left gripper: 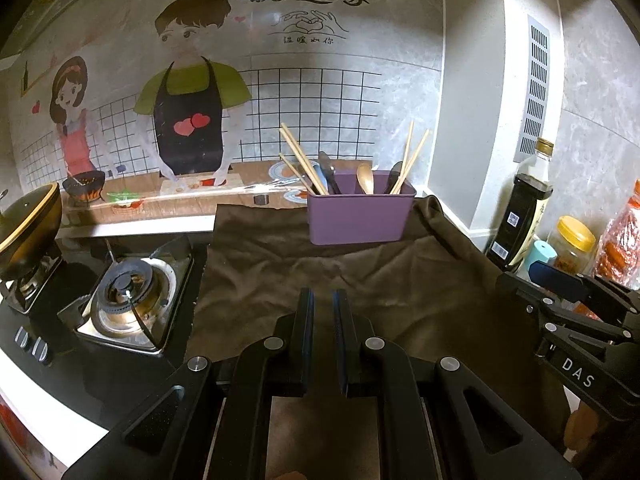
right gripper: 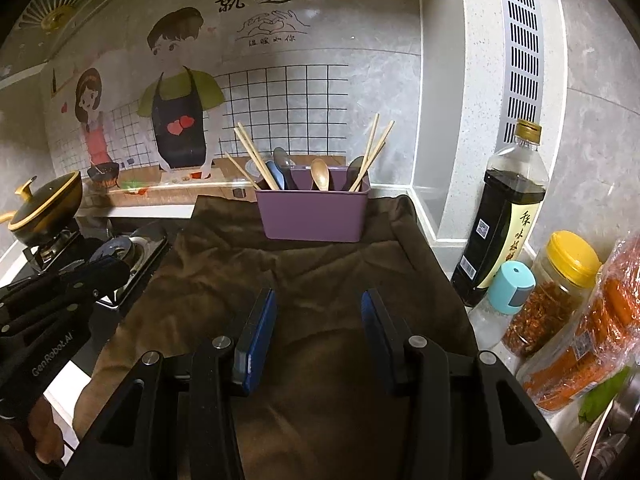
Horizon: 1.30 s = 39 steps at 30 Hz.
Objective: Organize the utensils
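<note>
A purple utensil holder [left gripper: 360, 216] [right gripper: 314, 214] stands at the far edge of a brown cloth [left gripper: 360, 280] [right gripper: 320, 280]. It holds wooden chopsticks [left gripper: 304, 160] [right gripper: 256, 156] on the left and right, a wooden spoon [left gripper: 366, 178] [right gripper: 320, 174] in the middle and dark spoons. My left gripper [left gripper: 323, 300] hovers over the near cloth, its jaws nearly together with a narrow gap and nothing between them. My right gripper [right gripper: 318, 304] is open and empty over the near cloth. Each gripper shows at the edge of the other's view, the right one [left gripper: 560, 280] and the left one [right gripper: 100, 272].
A gas stove [left gripper: 124, 300] [right gripper: 132, 248] lies left of the cloth, with a lidded dark pot [left gripper: 28, 216] [right gripper: 48, 204] on the far burner. At the right stand a soy sauce bottle [right gripper: 504, 216], a yellow-lidded jar [right gripper: 560, 280], a teal-capped bottle [right gripper: 512, 284] and a snack bag [right gripper: 592, 340].
</note>
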Available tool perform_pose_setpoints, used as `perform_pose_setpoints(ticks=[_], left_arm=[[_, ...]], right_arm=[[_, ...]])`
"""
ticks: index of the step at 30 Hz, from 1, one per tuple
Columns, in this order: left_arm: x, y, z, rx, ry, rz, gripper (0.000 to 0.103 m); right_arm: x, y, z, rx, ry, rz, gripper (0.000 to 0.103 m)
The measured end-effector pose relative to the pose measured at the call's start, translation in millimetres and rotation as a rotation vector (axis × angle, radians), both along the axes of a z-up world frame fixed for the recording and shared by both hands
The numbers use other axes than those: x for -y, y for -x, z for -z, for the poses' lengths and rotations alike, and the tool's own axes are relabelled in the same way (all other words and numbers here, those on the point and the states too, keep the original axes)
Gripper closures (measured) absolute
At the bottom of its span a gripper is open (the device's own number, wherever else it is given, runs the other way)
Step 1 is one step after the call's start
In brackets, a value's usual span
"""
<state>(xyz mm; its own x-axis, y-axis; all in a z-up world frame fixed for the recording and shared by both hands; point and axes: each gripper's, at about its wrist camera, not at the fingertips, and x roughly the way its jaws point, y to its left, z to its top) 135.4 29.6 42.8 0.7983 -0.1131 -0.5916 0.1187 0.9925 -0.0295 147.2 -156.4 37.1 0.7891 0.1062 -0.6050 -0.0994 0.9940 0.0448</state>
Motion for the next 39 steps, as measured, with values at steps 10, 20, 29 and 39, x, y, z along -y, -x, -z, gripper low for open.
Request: perform_pose_setpoints(ticks=[10,20,29,39], left_arm=[[2,2,-1,-0.002,-0.001,0.001,0.092],[4,1,-2,-0.002,0.0,0.002,0.092],[5,1,-3,0.0,0.004,0.008,0.092],[14,7,1,-0.006,0.015,0.011,0.092]], right_arm=[[0,0,-1,0.008,0.005,-0.001,0.061],[-3,-3,-3,0.014,0.013,-0.002,0.061],[-2,-3,-3,0.014,0.013,-0.002,0.061],[3,0,-3,0.02,0.009,0.015,0.061]])
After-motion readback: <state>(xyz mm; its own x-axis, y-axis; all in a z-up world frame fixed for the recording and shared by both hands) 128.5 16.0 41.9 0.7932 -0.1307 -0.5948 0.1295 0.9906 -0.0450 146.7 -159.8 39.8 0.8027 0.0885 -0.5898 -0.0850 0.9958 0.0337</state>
